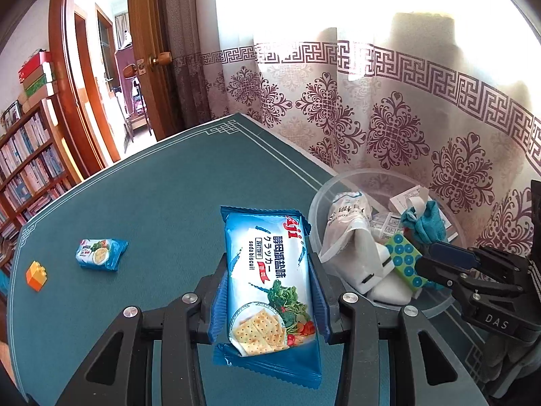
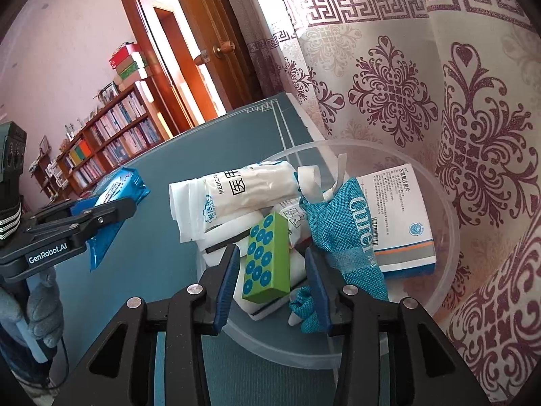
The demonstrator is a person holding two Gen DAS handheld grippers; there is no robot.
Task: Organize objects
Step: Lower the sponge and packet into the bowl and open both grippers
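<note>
The teal table [image 1: 142,203] carries a clear plastic tub [image 2: 449,223] by the patterned curtain [image 1: 389,115], holding a boxed medicine, a gauze roll [image 2: 247,186], a teal pouch [image 2: 341,226] and a green dotted block [image 2: 267,257]. The left gripper [image 1: 268,291] clamps a blue soda-biscuit packet [image 1: 270,284] beside the tub. The right gripper [image 2: 270,280] hangs over the tub, jaws apart around the block without touching. A small cracker packet [image 1: 100,253] and orange brick [image 1: 36,275] lie further left.

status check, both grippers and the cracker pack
Left gripper shut on cracker pack. Right gripper open over green block in bowl. Nothing blocking.
</note>
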